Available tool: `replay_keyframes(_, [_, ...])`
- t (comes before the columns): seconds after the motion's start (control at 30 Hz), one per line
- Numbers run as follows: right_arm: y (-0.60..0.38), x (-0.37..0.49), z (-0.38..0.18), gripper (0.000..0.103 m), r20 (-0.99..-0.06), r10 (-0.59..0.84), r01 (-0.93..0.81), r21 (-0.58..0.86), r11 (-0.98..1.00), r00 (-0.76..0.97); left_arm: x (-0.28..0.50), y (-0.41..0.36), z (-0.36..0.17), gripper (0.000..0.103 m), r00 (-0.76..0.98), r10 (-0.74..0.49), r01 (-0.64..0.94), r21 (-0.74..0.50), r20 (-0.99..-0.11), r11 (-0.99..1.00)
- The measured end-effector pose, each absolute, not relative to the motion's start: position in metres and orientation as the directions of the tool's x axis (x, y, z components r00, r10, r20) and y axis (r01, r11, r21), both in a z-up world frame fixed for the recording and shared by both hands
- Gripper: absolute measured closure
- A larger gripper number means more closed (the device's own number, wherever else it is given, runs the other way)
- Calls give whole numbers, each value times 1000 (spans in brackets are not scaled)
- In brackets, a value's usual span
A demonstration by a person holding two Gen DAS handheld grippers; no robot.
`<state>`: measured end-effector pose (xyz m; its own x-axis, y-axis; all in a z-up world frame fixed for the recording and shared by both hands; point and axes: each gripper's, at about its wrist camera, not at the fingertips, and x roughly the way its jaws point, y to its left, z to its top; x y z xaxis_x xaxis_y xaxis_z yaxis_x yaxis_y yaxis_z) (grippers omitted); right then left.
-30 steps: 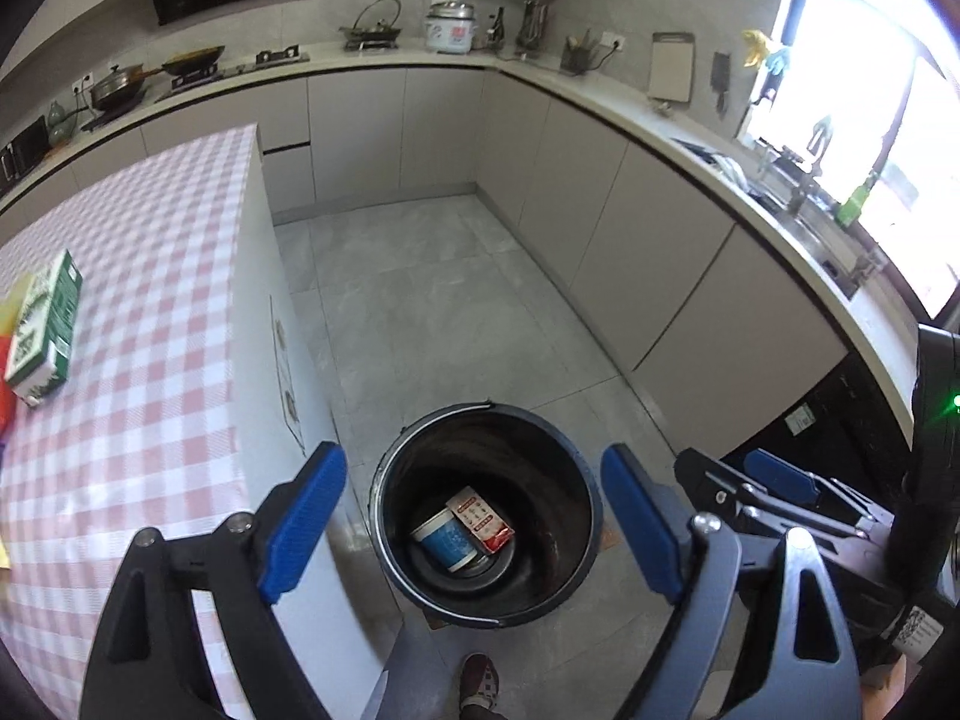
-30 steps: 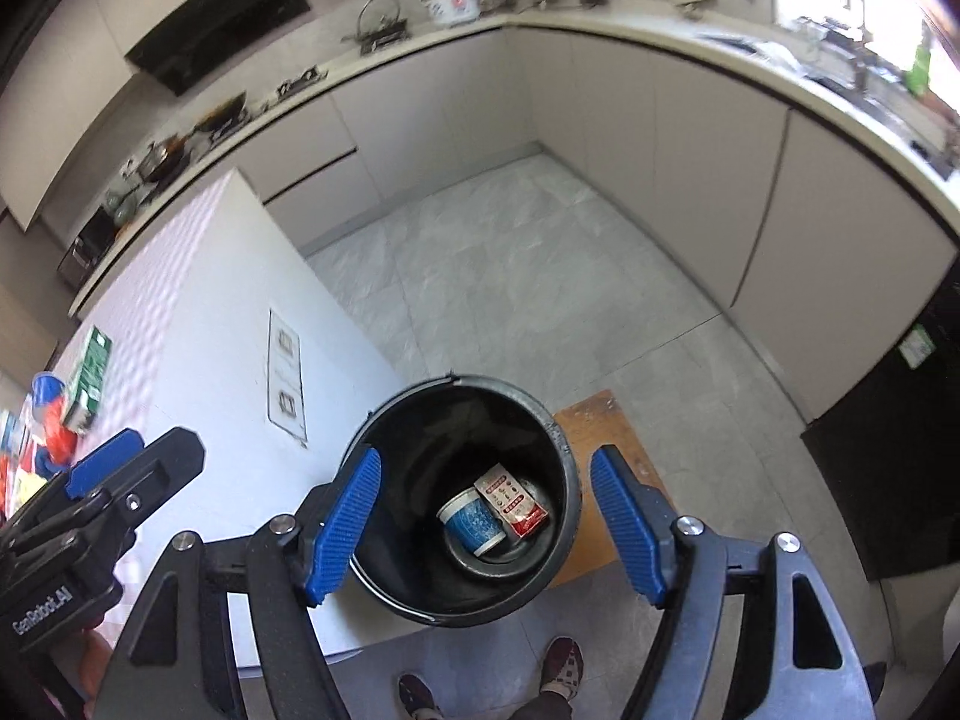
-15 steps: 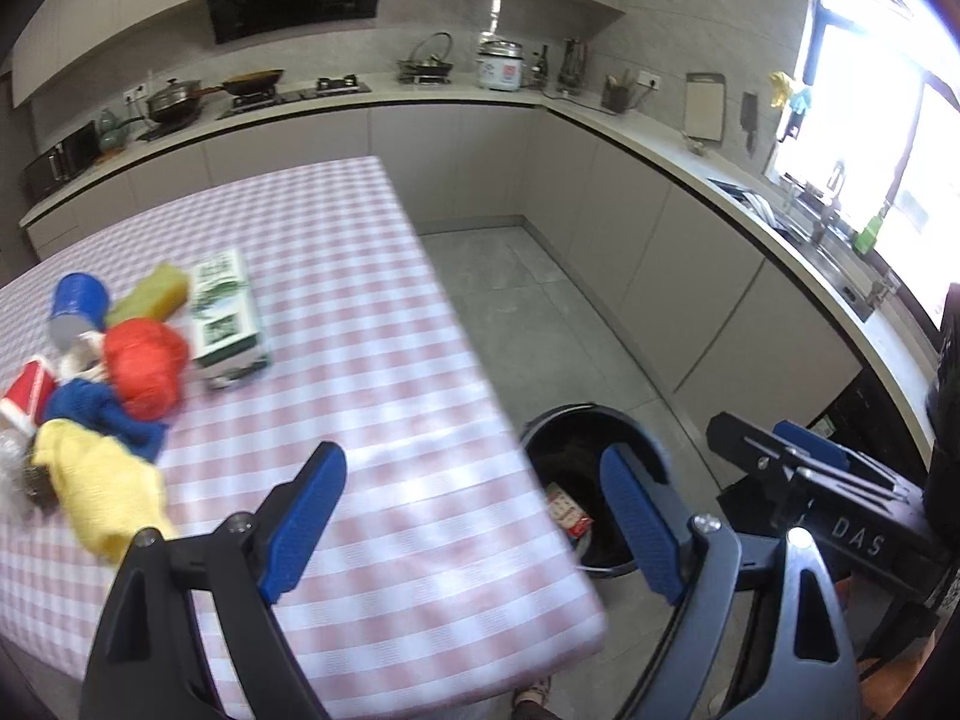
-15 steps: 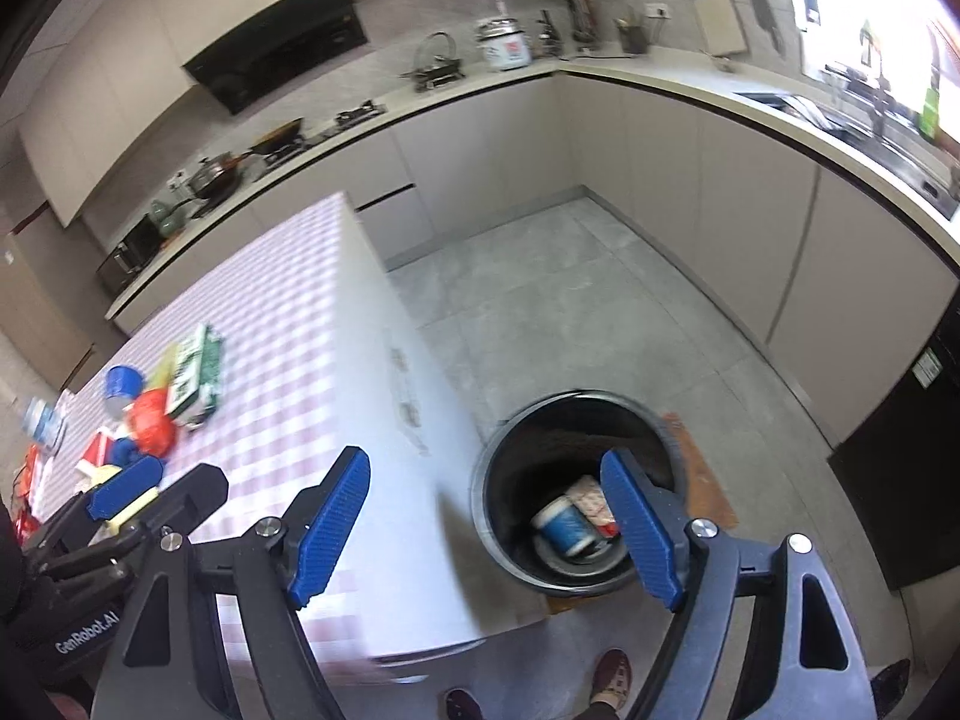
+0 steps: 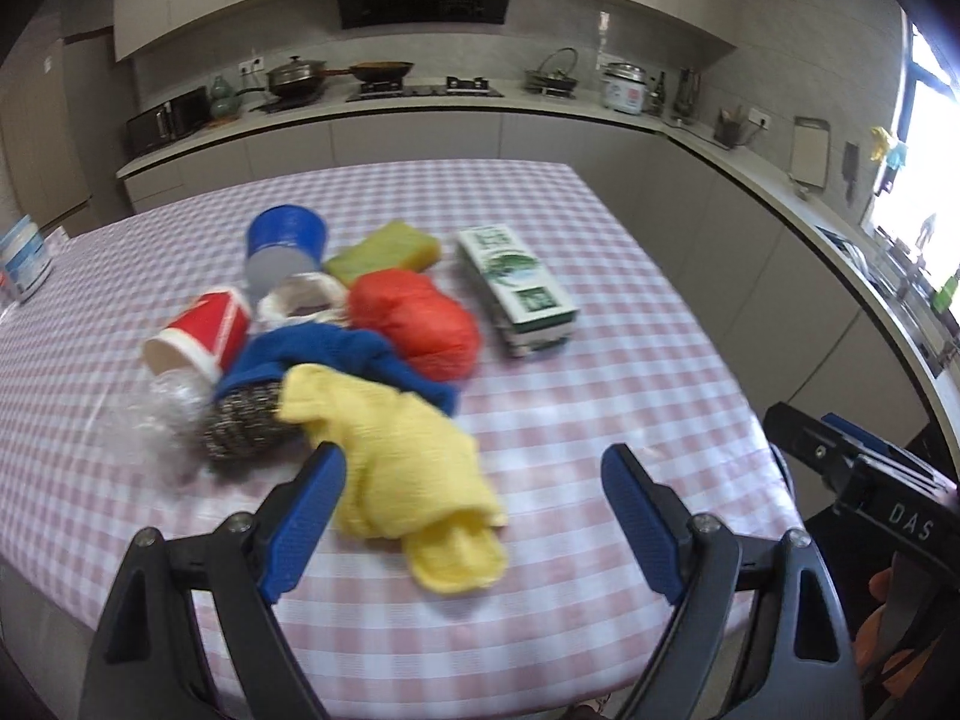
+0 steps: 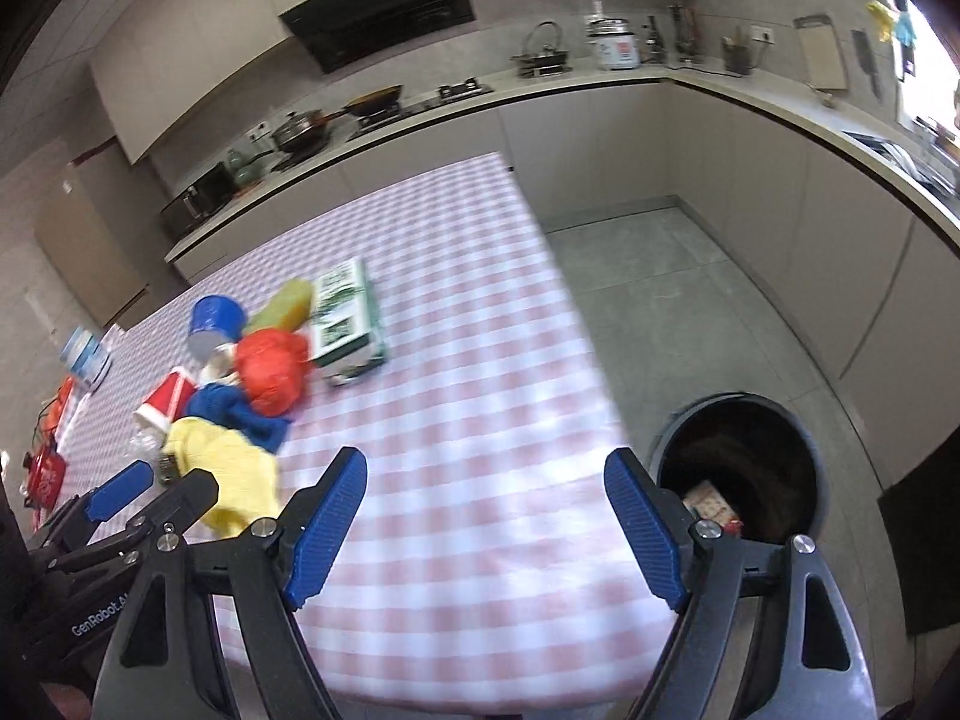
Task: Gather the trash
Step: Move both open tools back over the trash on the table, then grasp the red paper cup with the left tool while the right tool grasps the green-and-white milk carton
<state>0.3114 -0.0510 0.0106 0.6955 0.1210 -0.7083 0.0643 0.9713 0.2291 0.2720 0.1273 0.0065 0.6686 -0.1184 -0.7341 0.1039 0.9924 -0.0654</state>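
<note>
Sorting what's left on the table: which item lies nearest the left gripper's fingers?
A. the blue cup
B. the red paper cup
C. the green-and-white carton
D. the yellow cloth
D: the yellow cloth reaches down between the open left gripper, while the cups and carton lie farther back on the table.

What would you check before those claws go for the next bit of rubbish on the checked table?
1. Left claw empty, jaws apart: ok.
2. Right claw empty; its jaws have just been opening: ok.
3. Yellow cloth nearest the left claw, lying free on top: ok.
4. Black bin open beside the table, room left: ok.
5. Whether the scrubber is caught under the blue cloth: cannot tell.
</note>
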Motion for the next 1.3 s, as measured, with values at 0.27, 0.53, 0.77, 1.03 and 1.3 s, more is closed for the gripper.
replay_keyframes(0.27, [-5,337,15,18,-706,181,-36,215,976,685,286,172,4,15,685,-35,-1,-48,-728,999])
replay_keyframes(0.53, [16,366,11,18,-703,247,-134,213,968,667,291,197,2,15,685,45,-110,-43,-727,993])
replay_keyframes(0.77, [30,382,18,17,-694,263,-160,211,964,670,300,220,6,15,683,81,-147,-28,-726,989])
replay_keyframes(1.03, [52,414,13,14,-698,211,-96,200,975,684,336,262,1,15,688,82,-137,-19,-721,990])
replay_keyframes(1.3, [72,449,2,14,-721,143,-34,163,986,678,376,281,-21,15,659,69,-91,11,-749,996])
